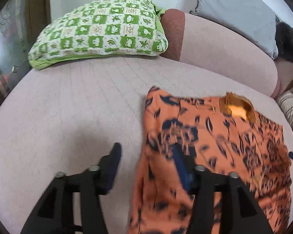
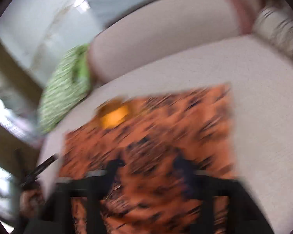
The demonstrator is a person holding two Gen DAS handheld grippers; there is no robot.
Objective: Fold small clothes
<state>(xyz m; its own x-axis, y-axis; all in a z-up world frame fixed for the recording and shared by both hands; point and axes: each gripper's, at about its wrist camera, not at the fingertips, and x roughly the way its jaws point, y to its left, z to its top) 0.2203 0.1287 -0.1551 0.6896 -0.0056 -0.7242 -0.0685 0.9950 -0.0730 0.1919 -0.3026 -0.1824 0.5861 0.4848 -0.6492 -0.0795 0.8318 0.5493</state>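
Note:
An orange garment with a dark leaf print lies flat on the pale pink sofa seat, its neck opening at the far edge. My left gripper is open over the garment's left edge: the left finger is above bare seat, the right finger above the cloth. In the blurred right wrist view the garment lies ahead and my right gripper is open above its near part, holding nothing.
A green-and-white patterned pillow lies at the back left of the seat. A grey cushion leans on the sofa backrest. A striped cloth lies at the right edge. The pillow also shows in the right wrist view.

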